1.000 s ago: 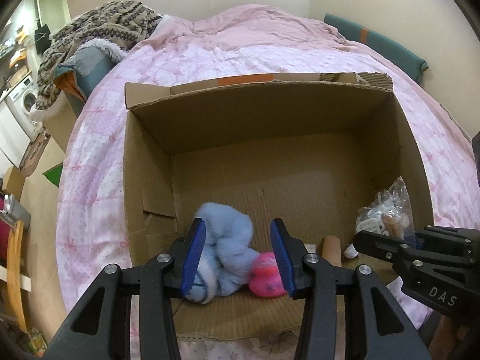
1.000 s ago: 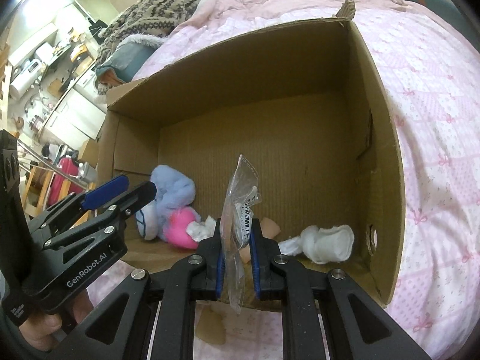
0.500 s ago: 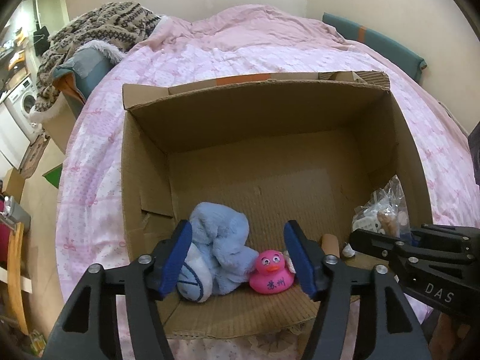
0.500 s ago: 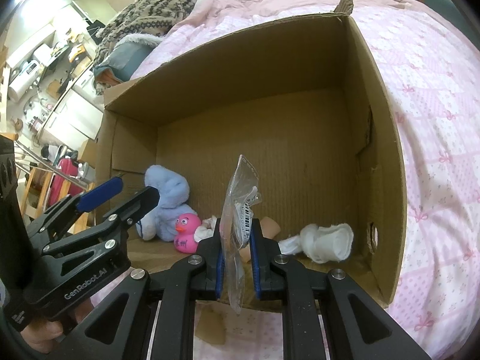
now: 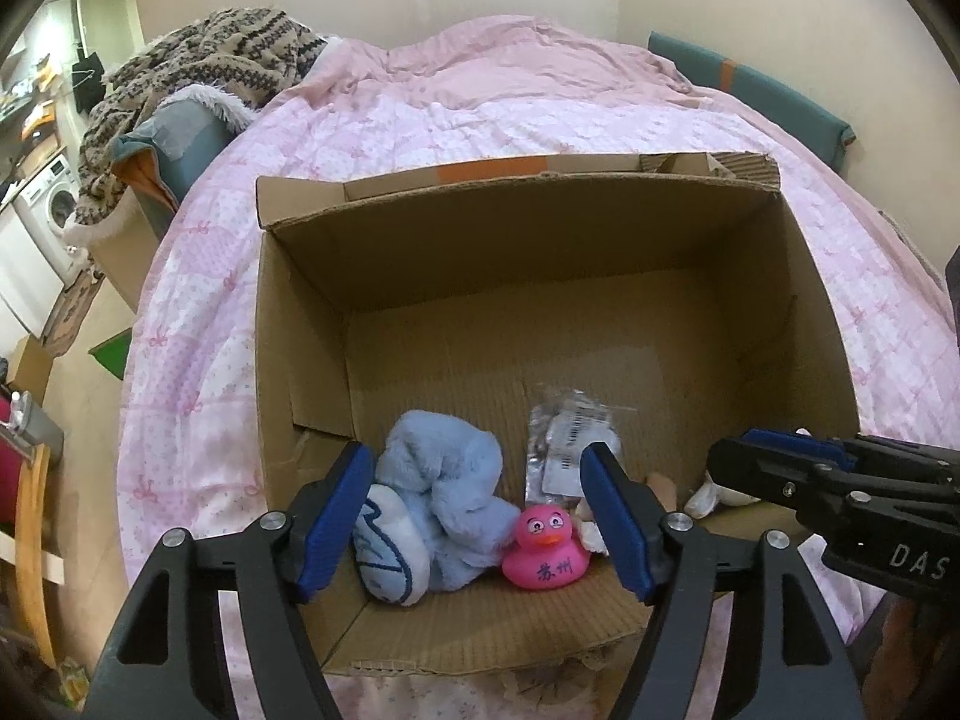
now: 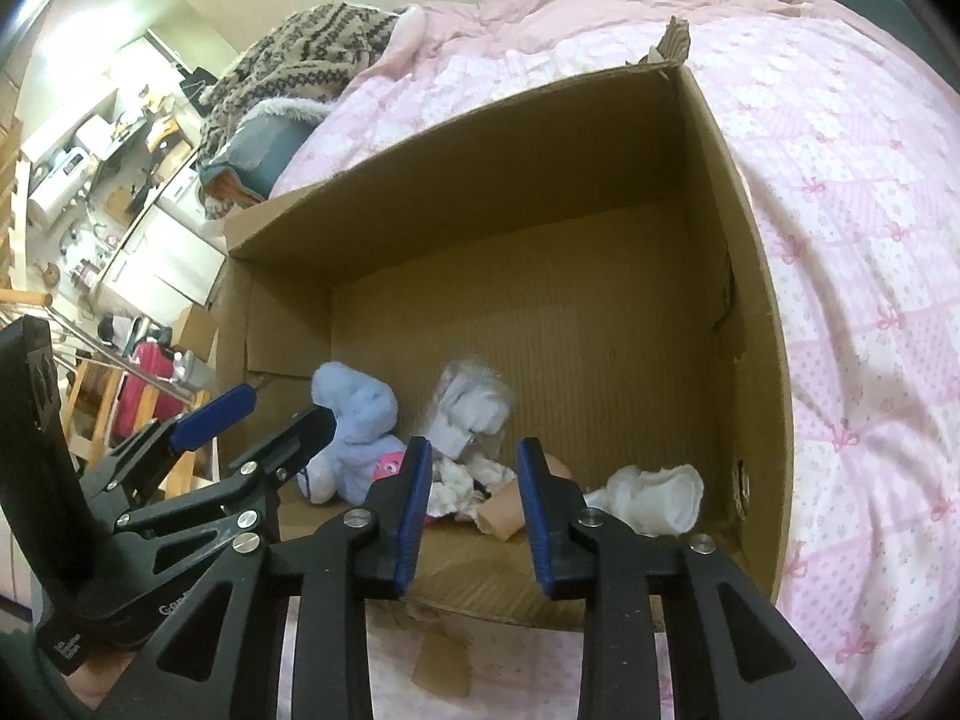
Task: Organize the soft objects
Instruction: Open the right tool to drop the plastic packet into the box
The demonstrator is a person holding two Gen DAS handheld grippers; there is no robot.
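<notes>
The right gripper (image 6: 474, 495) has released the plastic bag (image 5: 567, 441), which now lies in the cardboard box (image 5: 300, 372) behind the pink duck (image 5: 545, 549) and blue plush (image 5: 447, 486). Both claws are opening, empty; the left gripper (image 5: 480, 519) stands wider. The box stands on a pink quilt (image 5: 480, 120), a kitchen beyond.

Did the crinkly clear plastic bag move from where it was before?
Yes. The crinkly clear plastic bag left the right tool, whose jaws are opening, and dropped onto the brown cardboard box floor.
</notes>
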